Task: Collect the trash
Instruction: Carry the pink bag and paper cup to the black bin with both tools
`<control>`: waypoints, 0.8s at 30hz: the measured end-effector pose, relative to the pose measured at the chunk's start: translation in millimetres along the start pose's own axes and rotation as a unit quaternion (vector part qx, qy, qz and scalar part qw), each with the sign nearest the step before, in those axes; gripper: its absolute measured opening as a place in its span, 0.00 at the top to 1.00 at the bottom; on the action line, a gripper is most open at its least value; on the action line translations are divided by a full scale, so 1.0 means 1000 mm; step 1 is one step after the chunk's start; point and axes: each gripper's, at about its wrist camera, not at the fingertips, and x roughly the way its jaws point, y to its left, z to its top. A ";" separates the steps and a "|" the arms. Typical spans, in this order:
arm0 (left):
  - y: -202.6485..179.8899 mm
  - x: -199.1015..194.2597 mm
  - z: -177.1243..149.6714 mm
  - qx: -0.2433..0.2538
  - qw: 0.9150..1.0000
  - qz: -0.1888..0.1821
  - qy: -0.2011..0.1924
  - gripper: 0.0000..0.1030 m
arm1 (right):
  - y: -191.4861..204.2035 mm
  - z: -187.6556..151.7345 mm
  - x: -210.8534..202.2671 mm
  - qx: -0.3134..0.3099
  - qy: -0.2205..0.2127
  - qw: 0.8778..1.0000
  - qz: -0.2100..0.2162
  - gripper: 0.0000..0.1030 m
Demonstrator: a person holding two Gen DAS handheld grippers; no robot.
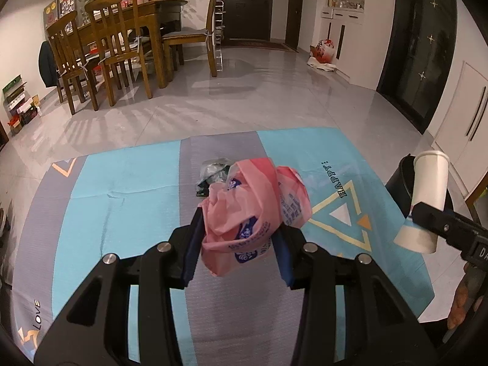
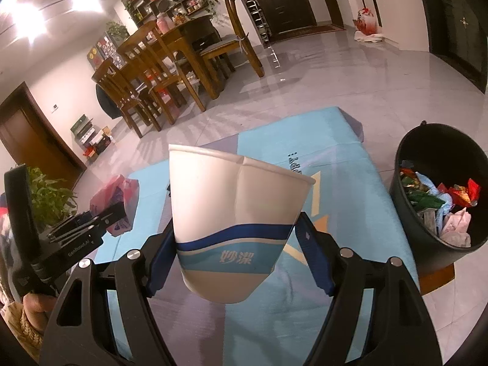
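My left gripper (image 1: 238, 244) is shut on a crumpled pink plastic bag (image 1: 253, 204) and holds it above the blue and grey mat (image 1: 122, 189). A small green and clear wrapper (image 1: 213, 174) lies on the mat just beyond the bag. My right gripper (image 2: 235, 241) is shut on a dented white paper cup (image 2: 235, 207) with a blue band. The cup also shows at the right of the left wrist view (image 1: 427, 195). A black bin (image 2: 405, 213) with several wrappers and tissues in it stands to the right of the mat. The left gripper with the pink bag (image 2: 116, 195) shows at the left of the right wrist view.
A wooden dining table with chairs (image 1: 122, 39) stands at the far left on the tiled floor. A red and white bag (image 1: 323, 52) sits by the far white cabinets. A potted plant (image 2: 48, 195) is at the left.
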 end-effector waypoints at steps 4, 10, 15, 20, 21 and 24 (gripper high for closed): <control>-0.015 -0.001 0.001 0.016 1.000 -0.009 -0.006 0.58 | -0.007 0.003 -0.008 0.005 -0.015 1.000 -0.007 0.28; -0.045 0.002 0.004 0.038 0.999 -0.036 -0.003 0.58 | -0.021 0.006 -0.021 0.017 -0.038 0.998 -0.036 0.28; -0.075 0.003 0.013 0.049 0.997 -0.058 -0.007 0.58 | -0.038 0.007 -0.041 0.016 -0.065 0.996 -0.061 0.28; -0.113 0.000 0.021 0.077 0.994 -0.075 -0.015 0.58 | -0.063 0.007 -0.056 0.036 -0.077 0.994 -0.072 0.28; -0.121 -0.001 0.022 0.080 0.994 -0.078 -0.015 0.58 | -0.068 0.007 -0.059 0.041 -0.080 0.993 -0.074 0.28; -0.144 0.002 0.027 0.095 0.991 -0.091 -0.019 0.57 | -0.088 0.008 -0.070 0.064 -0.089 0.991 -0.081 0.28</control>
